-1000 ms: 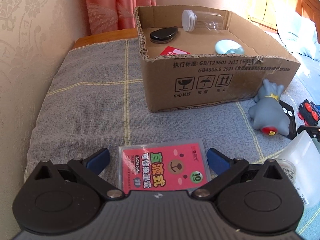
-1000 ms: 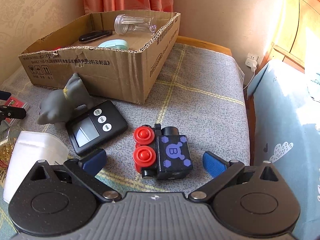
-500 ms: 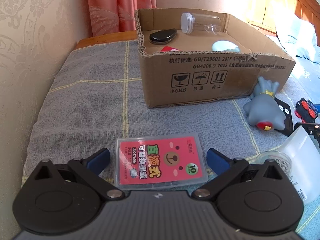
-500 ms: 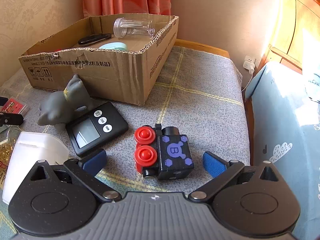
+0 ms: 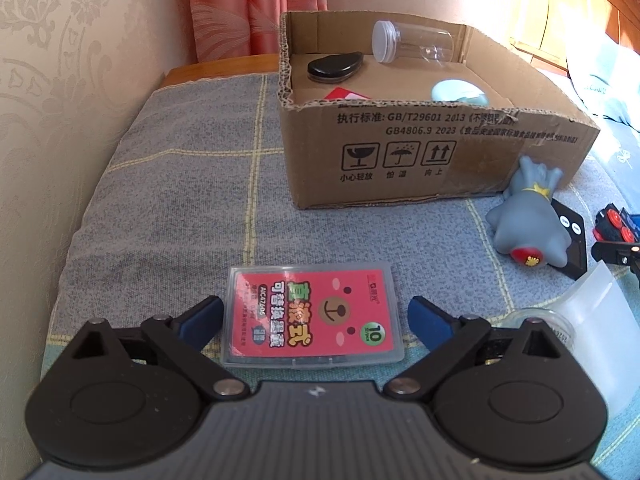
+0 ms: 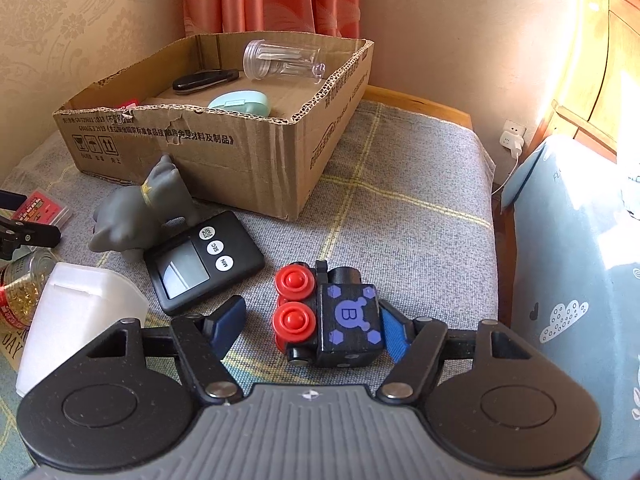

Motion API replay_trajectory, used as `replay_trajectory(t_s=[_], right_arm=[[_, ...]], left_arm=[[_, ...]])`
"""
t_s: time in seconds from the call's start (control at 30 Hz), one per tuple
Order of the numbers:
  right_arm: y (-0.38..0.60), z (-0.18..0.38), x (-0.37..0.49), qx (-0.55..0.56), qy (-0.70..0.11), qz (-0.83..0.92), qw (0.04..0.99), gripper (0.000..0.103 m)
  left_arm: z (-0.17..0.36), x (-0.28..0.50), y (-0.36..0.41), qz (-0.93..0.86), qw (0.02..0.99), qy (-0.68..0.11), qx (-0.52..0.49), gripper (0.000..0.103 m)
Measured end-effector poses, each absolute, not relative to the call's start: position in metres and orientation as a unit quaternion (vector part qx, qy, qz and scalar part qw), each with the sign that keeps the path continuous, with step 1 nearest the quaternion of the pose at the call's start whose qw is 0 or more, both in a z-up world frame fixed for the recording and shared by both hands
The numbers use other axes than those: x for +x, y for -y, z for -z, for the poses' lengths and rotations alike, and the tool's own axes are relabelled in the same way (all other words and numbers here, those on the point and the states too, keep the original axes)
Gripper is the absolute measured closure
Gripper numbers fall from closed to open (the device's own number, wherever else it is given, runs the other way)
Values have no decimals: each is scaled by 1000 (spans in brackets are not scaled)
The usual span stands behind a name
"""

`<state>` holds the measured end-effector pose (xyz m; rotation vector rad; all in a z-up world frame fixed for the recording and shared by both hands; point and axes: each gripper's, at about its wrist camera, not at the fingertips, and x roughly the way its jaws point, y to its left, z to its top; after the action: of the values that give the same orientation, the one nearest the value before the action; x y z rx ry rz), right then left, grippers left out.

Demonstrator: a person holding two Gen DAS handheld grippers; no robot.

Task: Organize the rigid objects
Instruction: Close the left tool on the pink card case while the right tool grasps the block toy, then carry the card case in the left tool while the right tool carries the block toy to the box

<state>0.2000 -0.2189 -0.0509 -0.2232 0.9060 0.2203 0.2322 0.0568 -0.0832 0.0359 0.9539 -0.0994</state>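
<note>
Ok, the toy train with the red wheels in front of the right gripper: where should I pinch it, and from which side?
Grip the toy train across its width, one pad on the flat blue-black block face, the other on the red wheels. Come in low from its near end, as the right gripper already sits. The train lies on its side on the grey blanket, lengthwise along the fingers, and the open jaws already bracket it.

- The flat clear case with the pink bear label (image 5: 312,316) lies face up on the grey cloth at 6 o'clock in my left view.
- My black toy train block (image 6: 330,318), red wheels to the left and a purple "B" on top, lies on its side at 6 o'clock in my right view.
- The cardboard box (image 6: 224,148) sits open at 11 o'clock, holding a clear jar (image 6: 282,60) on its side.
</note>
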Motion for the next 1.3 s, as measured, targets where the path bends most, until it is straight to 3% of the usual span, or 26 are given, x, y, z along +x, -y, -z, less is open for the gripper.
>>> replay_trajectory(t_s=[0.17, 0.27, 0.87, 1.3], right_arm=[[222, 51, 200, -102, -430, -91, 892, 44], [223, 50, 199, -99, -429, -87, 894, 48], [214, 30, 185, -105, -421, -82, 897, 48], [187, -32, 186, -129, -358, -132, 915, 48]], left_arm=[[82, 232, -55, 50, 888, -457, 19, 12], [82, 232, -55, 48, 888, -456, 19, 12], [65, 224, -54, 82, 887, -452, 43, 13], [-2, 227, -52, 138, 912, -383, 60, 13]])
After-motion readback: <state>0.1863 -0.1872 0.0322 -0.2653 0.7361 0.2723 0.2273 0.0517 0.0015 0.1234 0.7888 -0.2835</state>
